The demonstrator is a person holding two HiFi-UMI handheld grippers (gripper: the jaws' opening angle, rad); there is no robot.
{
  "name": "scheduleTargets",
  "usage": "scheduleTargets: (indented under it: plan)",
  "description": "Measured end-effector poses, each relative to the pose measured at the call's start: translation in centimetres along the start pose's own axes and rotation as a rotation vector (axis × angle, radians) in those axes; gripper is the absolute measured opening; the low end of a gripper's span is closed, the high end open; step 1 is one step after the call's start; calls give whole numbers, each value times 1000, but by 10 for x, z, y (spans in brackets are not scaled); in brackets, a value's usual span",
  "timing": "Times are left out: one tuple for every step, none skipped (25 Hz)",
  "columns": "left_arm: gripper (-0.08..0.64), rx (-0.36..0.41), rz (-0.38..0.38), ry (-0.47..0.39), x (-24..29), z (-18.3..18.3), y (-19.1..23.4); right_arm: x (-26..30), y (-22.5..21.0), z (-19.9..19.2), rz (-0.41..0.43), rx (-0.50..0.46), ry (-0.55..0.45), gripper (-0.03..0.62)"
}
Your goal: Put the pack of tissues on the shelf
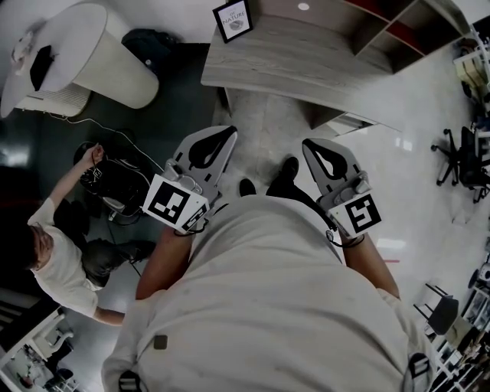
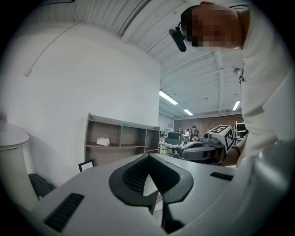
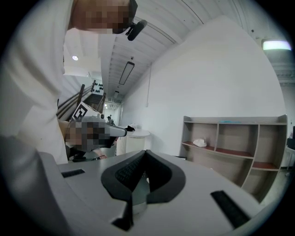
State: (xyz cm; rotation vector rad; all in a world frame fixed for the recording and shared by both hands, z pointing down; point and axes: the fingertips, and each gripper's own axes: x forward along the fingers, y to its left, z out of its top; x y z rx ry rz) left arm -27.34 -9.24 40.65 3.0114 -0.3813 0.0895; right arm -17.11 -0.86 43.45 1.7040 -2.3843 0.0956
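A white pack of tissues (image 2: 103, 141) lies on the middle board of a grey open shelf (image 2: 133, 130), in its left compartment. The right gripper view shows the same pack (image 3: 200, 143) in the shelf (image 3: 258, 122), some way off. In the head view only the shelf's top (image 1: 306, 53) shows and the pack is hidden. My left gripper (image 1: 227, 132) and right gripper (image 1: 308, 143) are held side by side at waist height, pointing toward the shelf. Both are shut with nothing between the jaws. Each gripper sees the other: the right gripper (image 2: 203, 150) and the left gripper (image 3: 110, 131).
A small framed picture (image 1: 233, 20) stands on the shelf top. A white cylindrical stand (image 1: 99, 53) is at far left. A person (image 1: 57, 260) crouches by cables and a bag on the dark floor at left. Office chairs (image 1: 463, 161) are at right.
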Motion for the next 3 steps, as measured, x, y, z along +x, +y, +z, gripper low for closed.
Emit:
scheduleTargets:
  plan:
    - [15,-2,1,0,1,0,1,1,-1,0,2,0,-1,18]
    - [15,-5,2,0,2,-1,1,2,-1,0,4,0,-1,18]
    - [15,-7,4,0,3,-1,2,2,-2,-1,6,0,0,18]
